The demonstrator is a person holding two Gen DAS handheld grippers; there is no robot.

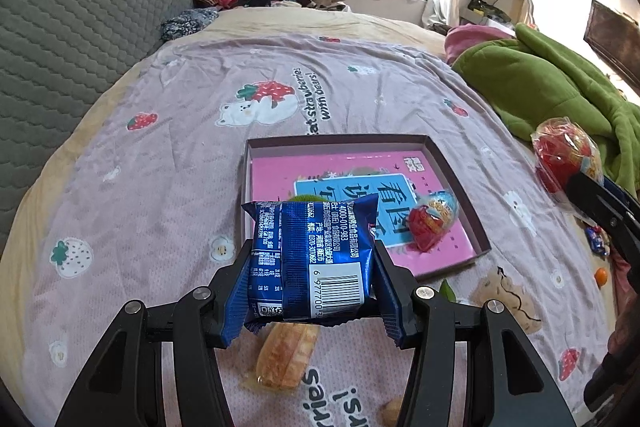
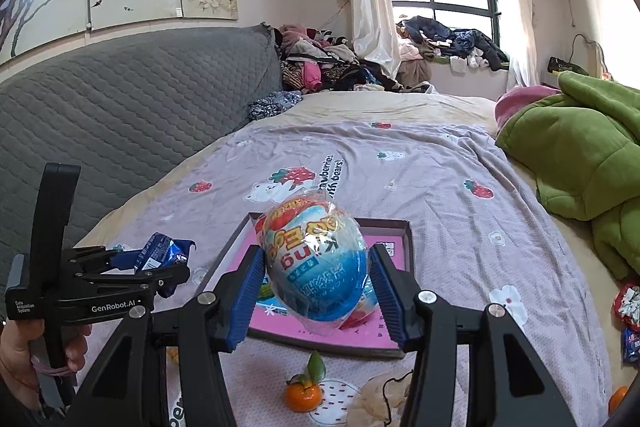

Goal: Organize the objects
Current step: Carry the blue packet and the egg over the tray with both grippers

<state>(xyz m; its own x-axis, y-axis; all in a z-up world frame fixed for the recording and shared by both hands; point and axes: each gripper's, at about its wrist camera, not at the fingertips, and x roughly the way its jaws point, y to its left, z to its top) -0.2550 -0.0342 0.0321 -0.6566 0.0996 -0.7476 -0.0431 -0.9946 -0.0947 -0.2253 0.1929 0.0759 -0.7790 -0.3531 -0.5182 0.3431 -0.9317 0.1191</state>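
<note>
My left gripper is shut on a blue snack packet and holds it above the bed, just in front of a shallow box with a pink bottom. A wrapped red and blue toy egg lies inside the box. My right gripper is shut on another wrapped toy egg, held above the near edge of the same box. In the left wrist view that egg shows at the far right. The left gripper with its packet shows at the left of the right wrist view.
A wrapped pastry lies under my left gripper. A tangerine with a leaf lies in front of the box. More snacks lie at the right edge. A green blanket is piled right, a grey headboard left.
</note>
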